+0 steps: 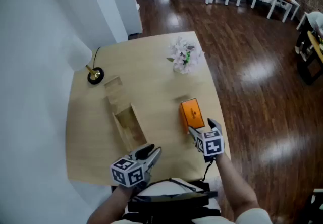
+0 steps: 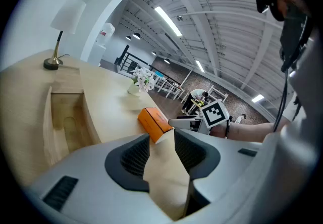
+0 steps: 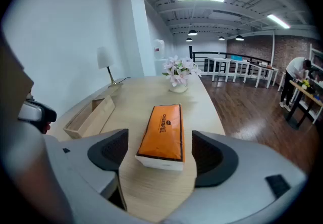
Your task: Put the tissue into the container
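Observation:
An orange tissue pack (image 1: 192, 113) lies flat on the wooden table (image 1: 151, 74), right of the middle. My right gripper (image 1: 202, 127) stands open just behind its near end. In the right gripper view the pack (image 3: 162, 131) lies lengthwise between the jaws, and the pads do not touch it. The container, a long open wooden box (image 1: 127, 123), sits left of the pack, also visible as the box (image 3: 88, 117) and the box (image 2: 65, 117). My left gripper (image 1: 154, 151) is open and holds nothing, near the table's front edge by the box's near end. The left gripper (image 2: 161, 140) points toward the pack (image 2: 155, 121).
A lamp with a brass base (image 1: 95, 75) stands at the table's far left. A vase of pale flowers (image 1: 184, 55) sits at the far right corner. A loose wooden piece (image 1: 113, 87) lies beyond the box. Dark wood floor (image 1: 252, 76) surrounds the table.

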### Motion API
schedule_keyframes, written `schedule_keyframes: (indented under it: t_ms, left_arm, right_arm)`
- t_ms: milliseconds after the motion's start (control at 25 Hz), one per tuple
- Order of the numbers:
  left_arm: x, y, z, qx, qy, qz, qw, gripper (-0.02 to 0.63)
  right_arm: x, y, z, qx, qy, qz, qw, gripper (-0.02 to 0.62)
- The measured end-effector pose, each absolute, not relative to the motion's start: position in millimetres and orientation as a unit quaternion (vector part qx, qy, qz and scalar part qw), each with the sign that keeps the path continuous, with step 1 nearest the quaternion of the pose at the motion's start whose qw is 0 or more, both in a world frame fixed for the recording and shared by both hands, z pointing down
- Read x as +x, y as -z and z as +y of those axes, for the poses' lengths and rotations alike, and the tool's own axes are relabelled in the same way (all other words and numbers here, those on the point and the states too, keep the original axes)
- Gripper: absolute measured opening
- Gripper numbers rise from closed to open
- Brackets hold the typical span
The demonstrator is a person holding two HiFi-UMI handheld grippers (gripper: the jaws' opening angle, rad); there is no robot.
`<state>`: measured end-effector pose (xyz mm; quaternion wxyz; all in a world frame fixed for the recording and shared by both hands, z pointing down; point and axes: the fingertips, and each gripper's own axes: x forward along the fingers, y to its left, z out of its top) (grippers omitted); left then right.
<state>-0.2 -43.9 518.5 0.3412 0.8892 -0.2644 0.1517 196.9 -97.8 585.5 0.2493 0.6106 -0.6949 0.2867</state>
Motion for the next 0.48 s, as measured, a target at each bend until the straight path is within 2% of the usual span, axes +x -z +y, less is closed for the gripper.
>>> schedule_keyframes:
  t_ms: [200,480]
  left_arm:
    - [11.2,-520.1,-59.0,0.89,-0.153,-0.265,0.339,0.143]
    - [30.6,-534.4,-67.0,0.884,-0.169,-0.261,0.348,0.143]
  right_arm:
    - [198.0,-594.9,-115.0,0.607,-0.293,-0.693,0.256,0.391]
    - [195.3,-625.2,-133.9,0.591,-0.314,-0.688,0.281,0.459]
